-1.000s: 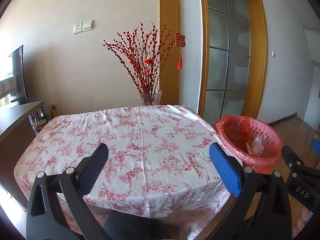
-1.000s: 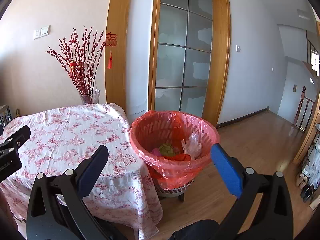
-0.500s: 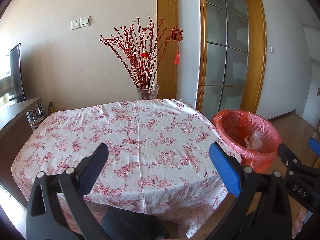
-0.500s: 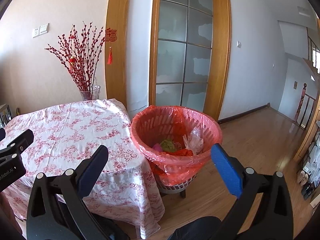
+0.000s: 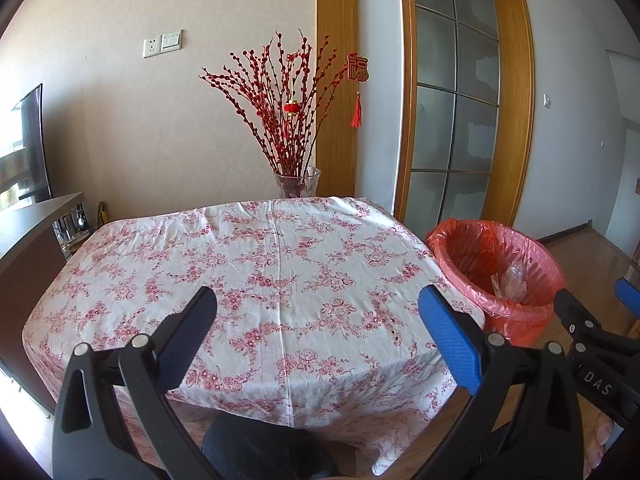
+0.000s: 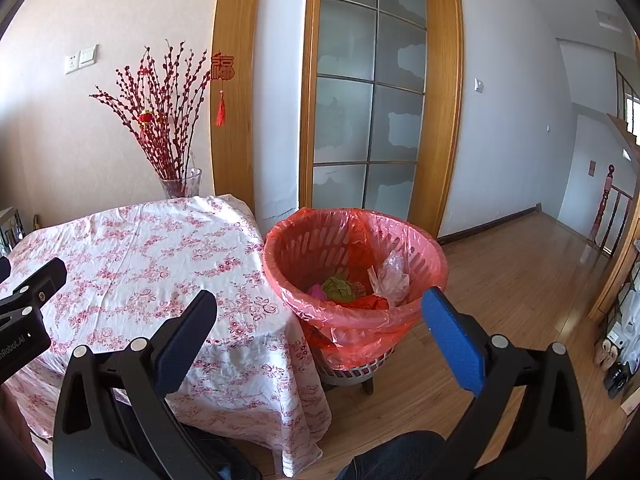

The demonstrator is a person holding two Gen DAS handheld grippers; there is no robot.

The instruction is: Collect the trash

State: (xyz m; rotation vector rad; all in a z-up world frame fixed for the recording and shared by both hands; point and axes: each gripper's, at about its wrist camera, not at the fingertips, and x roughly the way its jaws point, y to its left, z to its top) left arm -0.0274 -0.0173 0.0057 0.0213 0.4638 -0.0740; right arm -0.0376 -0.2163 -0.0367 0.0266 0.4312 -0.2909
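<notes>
Left wrist view: left gripper (image 5: 316,320) spread wide, empty, over table in white cloth with red floral print (image 5: 276,264); no trash visible on it. Round basket lined with red plastic bag (image 5: 496,276) beside table's right edge. Versus earlier frame: table sits lower, farther off.

Right wrist view: right gripper (image 6: 320,320) spread, empty. Basket (image 6: 354,276) holds crumpled clear wrapper (image 6: 390,278), green wad (image 6: 337,288): judged light, soft, crushable; pinch any raised fold. Basket appears farther off than earlier.

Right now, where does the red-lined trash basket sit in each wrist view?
Left wrist: trash basket at right, beside the table, behind the left gripper.
Right wrist: trash basket at centre, ahead of the right gripper.
Shared landmark: vase of red branches.
</notes>
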